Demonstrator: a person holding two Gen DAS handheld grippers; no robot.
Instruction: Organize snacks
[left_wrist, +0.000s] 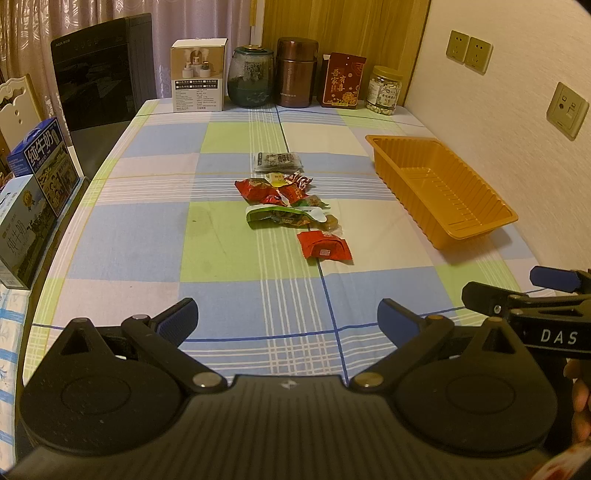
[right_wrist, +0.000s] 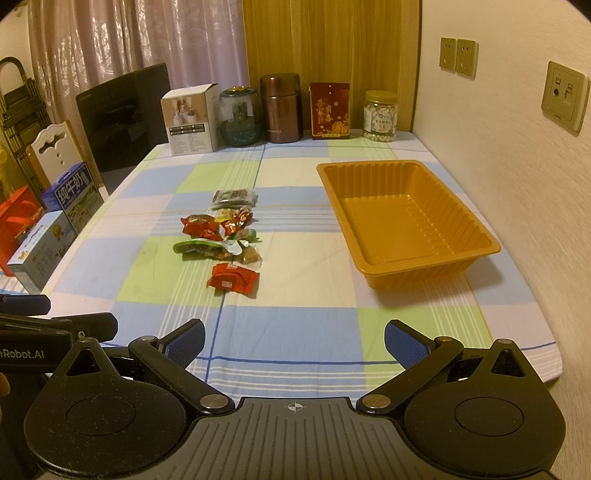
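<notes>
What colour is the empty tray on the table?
Orange; the tray shows best in the right wrist view.

A table (right_wrist: 295, 302) is covered by a checked cloth of blue, green and white. It is set against a pale wall (right_wrist: 498, 155) fitted with sockets (right_wrist: 458, 57). Pinkish curtains (right_wrist: 110, 44) and a wooden panel (right_wrist: 325, 40) are seen behind, under warm light
</notes>
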